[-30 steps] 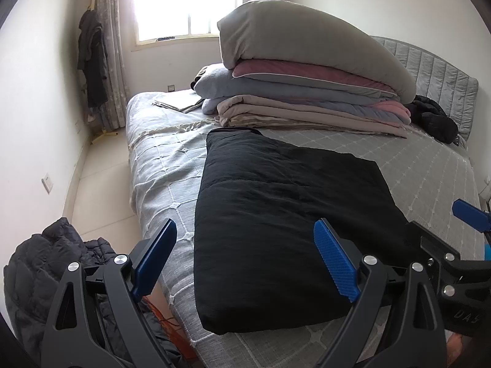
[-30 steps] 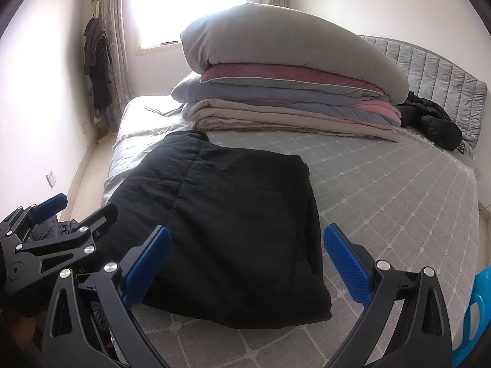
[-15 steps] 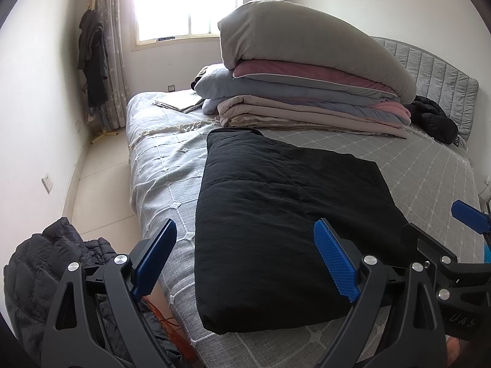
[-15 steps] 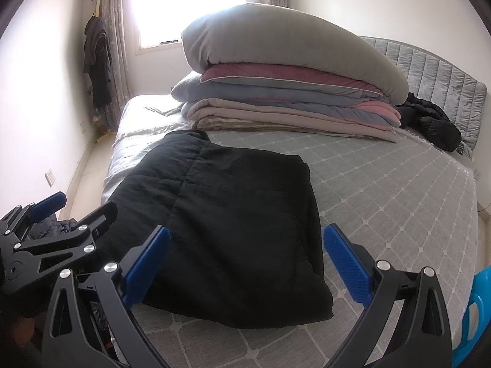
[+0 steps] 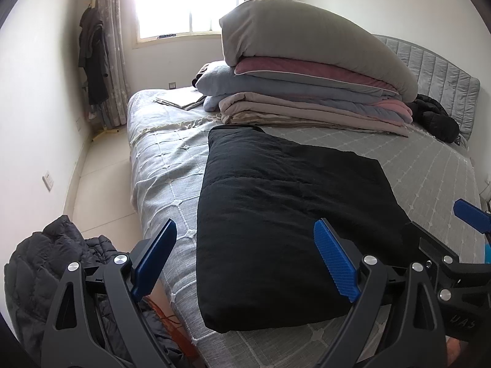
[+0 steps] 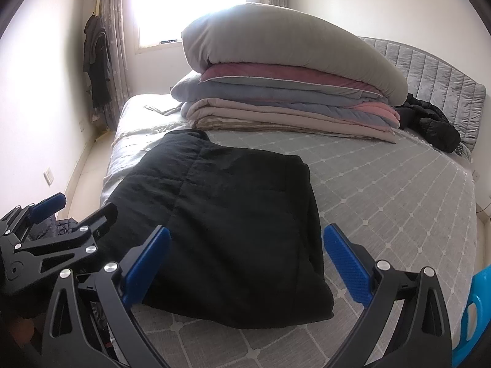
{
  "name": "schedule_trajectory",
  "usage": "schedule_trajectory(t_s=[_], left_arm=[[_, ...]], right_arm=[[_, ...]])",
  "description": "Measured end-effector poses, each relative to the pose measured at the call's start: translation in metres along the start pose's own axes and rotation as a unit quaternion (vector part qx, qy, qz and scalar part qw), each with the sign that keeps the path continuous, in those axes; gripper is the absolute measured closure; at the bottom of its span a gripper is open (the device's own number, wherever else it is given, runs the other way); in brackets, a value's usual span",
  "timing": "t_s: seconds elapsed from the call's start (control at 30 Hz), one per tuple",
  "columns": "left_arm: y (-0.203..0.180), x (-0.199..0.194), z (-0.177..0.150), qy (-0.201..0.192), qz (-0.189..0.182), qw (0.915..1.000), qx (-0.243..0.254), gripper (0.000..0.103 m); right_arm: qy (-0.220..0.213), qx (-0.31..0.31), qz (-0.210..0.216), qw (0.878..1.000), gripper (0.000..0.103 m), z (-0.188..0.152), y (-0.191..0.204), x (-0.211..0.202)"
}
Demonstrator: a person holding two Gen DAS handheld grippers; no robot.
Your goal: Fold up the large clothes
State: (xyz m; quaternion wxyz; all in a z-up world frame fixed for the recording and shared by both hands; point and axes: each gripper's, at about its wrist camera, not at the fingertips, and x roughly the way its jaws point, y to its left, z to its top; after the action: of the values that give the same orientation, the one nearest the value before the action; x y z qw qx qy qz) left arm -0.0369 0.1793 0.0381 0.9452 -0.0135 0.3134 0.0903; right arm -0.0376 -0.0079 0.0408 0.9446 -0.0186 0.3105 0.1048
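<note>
Your left wrist camera looks from the foot of the bed toward the window, near and just above the mattress edge, floor at its left. Your right wrist camera faces the same way from farther right, over the bed. Both share the black garment, bedding stack and headboard; each catches the other gripper at its edge.

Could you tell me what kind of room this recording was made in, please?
Most likely a home bedroom. A bed with a padded headboard fills the room, folded quilts are stacked on it beside a folded black garment, and dark clothes hang by the curtained window.
</note>
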Motion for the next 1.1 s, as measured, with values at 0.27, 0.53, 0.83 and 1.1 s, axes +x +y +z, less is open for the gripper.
schedule_trajectory(t_s=[0.27,0.53,0.83,1.1], left_arm=[[-0.0006,0.0010,-0.0003,0.001,0.001,1.0000,0.000,0.016],[-0.0007,0.0007,-0.0005,0.001,0.001,1.0000,0.001,0.016],[-0.0001,0.0011,-0.0008,0.002,0.000,1.0000,-0.001,0.016],[0.0022,0.0030,-0.0001,0.007,0.002,1.0000,-0.006,0.012]], right_arm=[[0.000,0.000,0.000,1.000,0.006,-0.0001,-0.0003,0.0004],[0.000,-0.001,0.000,1.000,0.006,-0.0006,-0.0002,0.0009],[0.000,-0.003,0.000,1.000,0.006,-0.0003,0.0011,0.0005],[0.001,-0.011,0.001,1.000,0.006,-0.0006,0.0027,0.0007]])
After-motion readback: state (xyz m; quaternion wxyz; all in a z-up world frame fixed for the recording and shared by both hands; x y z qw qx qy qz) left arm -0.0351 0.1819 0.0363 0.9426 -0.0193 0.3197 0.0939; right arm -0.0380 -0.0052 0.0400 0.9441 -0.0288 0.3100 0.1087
